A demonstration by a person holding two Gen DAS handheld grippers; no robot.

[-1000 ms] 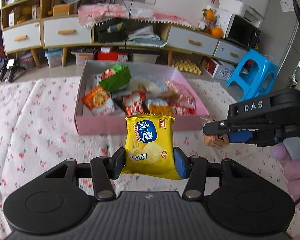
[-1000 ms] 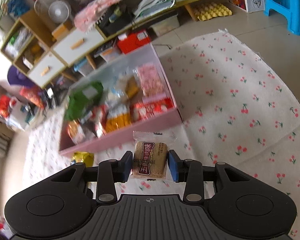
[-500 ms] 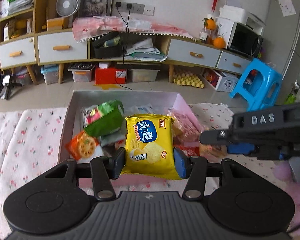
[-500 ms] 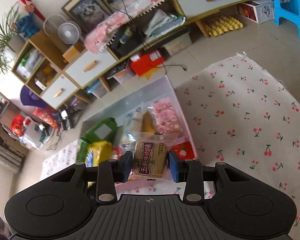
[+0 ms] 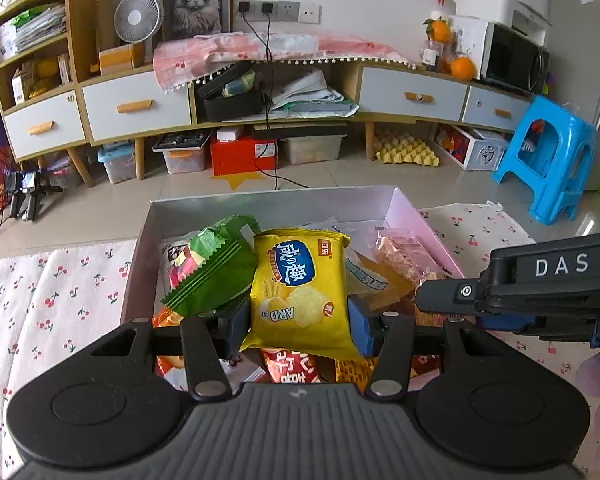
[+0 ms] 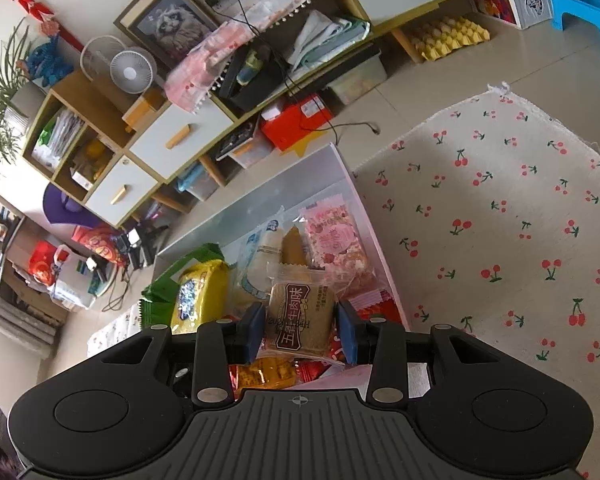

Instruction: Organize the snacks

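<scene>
While the left tongs (image 5: 298,316) are seen at lower centre of the left wrist view, a yellow chip packet (image 5: 300,288) is gripped upright between the two blue pads (image 5: 359,320), which are pressed against its lower sides. The packet is held over the pink box (image 5: 428,224), whose open interior fills the middle of the frame. Just left of the packet, a green snack bag (image 5: 212,264) is tilted against it, and red and orange wrappers are partly seen beneath the tongs. At the right edge of that frame the right tongs (image 5: 432,300) are seen side-on, marked "DAS", reaching over the box's right half.

In the right wrist view, the right tongs (image 6: 300,330) are closed on a brown biscuit packet (image 6: 300,318) in a clear wrapper, clamped by its sides between the pads at lower centre. It is held above the near right part of the box (image 6: 364,208). Behind it, towards the middle of the frame, a pink-wrapped snack (image 6: 334,236) is lying against the box's right wall, and pale packets are lying to its left. The yellow packet (image 6: 200,292) and green bag (image 6: 160,296) are seen at centre left.

The box is resting on a cherry-print cloth (image 6: 500,216), spread across the right of this view. A white-drawered cabinet (image 5: 136,106) is ranged along the wall across the upper frame, and a blue stool (image 5: 548,168) is standing at the right.
</scene>
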